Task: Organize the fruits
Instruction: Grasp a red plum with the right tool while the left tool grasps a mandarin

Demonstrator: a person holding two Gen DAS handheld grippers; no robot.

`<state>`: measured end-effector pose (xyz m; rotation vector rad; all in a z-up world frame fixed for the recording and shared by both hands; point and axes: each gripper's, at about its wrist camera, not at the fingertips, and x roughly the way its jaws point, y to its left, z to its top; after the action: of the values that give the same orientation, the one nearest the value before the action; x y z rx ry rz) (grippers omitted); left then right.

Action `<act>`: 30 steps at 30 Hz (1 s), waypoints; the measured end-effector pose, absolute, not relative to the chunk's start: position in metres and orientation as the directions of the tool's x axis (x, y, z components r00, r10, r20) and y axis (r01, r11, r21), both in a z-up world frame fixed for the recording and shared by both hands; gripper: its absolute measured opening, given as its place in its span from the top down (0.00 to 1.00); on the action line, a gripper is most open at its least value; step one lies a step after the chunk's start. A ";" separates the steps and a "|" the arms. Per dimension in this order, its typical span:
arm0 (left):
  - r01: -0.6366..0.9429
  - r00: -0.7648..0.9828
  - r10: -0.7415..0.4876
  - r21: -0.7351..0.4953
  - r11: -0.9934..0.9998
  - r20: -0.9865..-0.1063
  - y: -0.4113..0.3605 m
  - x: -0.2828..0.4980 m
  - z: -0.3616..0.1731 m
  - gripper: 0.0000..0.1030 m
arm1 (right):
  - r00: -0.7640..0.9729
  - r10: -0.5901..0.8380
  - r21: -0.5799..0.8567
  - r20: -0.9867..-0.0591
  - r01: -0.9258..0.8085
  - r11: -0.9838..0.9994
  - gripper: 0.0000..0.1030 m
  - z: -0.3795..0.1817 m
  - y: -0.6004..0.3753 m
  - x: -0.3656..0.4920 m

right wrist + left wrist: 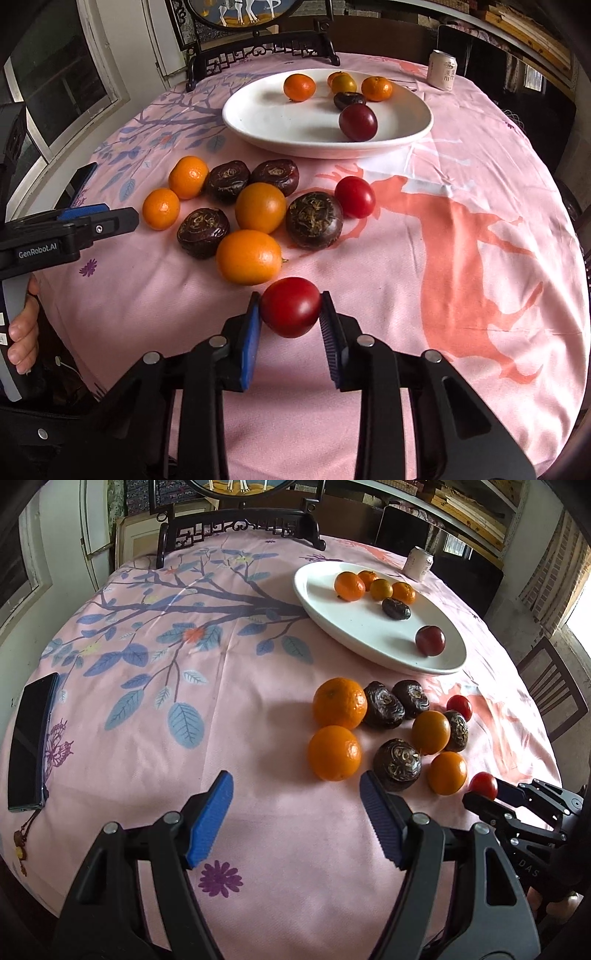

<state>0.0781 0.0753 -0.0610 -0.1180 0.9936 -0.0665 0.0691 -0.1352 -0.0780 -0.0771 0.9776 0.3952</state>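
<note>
My right gripper [290, 314] is shut on a red tomato [290, 307], just above the pink cloth near the front; it also shows in the left wrist view [484, 785]. My left gripper [295, 794] is open and empty, just short of an orange [334, 752]. A loose cluster of oranges [260, 207], dark water chestnuts [314, 220] and another red tomato [355, 196] lies mid-table. A white plate [258, 122] behind them holds several oranges, a dark chestnut [349, 100] and a dark red fruit [358, 122].
A dark phone [31, 738] lies at the table's left edge. A drinks can [442, 69] stands at the back right. A carved dark wooden stand [258, 48] is at the far edge. A wooden chair [554, 690] stands beside the table on the right.
</note>
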 end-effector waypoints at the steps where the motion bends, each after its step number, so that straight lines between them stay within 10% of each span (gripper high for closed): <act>1: 0.008 0.541 -0.111 -0.127 0.992 -0.834 0.073 0.079 -0.062 0.29 | 0.497 0.292 0.116 -0.817 -0.354 0.928 0.69 -0.076 -0.138 0.068; 6: 0.011 0.519 -0.104 -0.115 0.993 -0.848 0.063 0.095 -0.075 0.30 | 0.505 0.294 0.129 -0.812 -0.336 0.933 0.69 -0.074 -0.146 0.066; 13: 0.005 0.512 -0.119 -0.136 0.991 -0.851 0.056 0.109 -0.081 0.65 | 0.512 0.298 0.160 -0.806 -0.297 0.941 0.69 -0.073 -0.160 0.066; 30: 0.090 0.546 -0.220 -0.204 0.975 -0.808 0.046 0.077 -0.045 0.65 | 0.538 0.320 0.163 -0.780 -0.319 0.934 0.69 -0.061 -0.152 0.062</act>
<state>0.0773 0.0460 -0.0449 -0.1441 0.9767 -0.1846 0.0622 -0.1524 -0.0607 0.0005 0.9282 0.3804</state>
